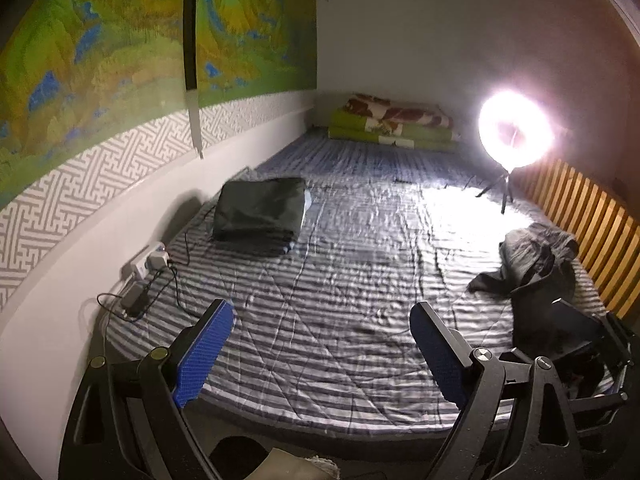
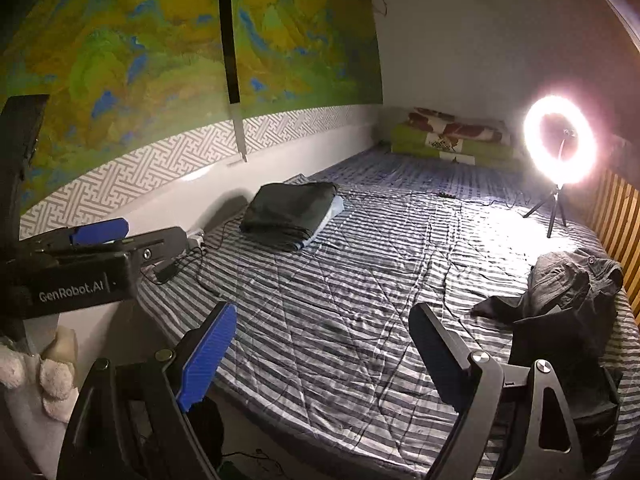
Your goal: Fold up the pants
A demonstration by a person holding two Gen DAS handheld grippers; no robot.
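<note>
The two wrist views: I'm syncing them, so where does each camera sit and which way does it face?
Left wrist: on the left gripper, jaws open, at the bed's foot, facing its length.
Right wrist: on the right gripper, also open, same heading; the left gripper's side shows at its left.
Shared: folded stack, crumpled pants, ring light, wall mural.

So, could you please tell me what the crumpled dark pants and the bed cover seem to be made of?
The crumpled dark pants look like matte woven cloth, perhaps cotton: soft folds, no shine. The striped bed cover looks like thin quilted fabric with a slight sheen: stitched lines and fine wrinkles catch the lamp.
</note>
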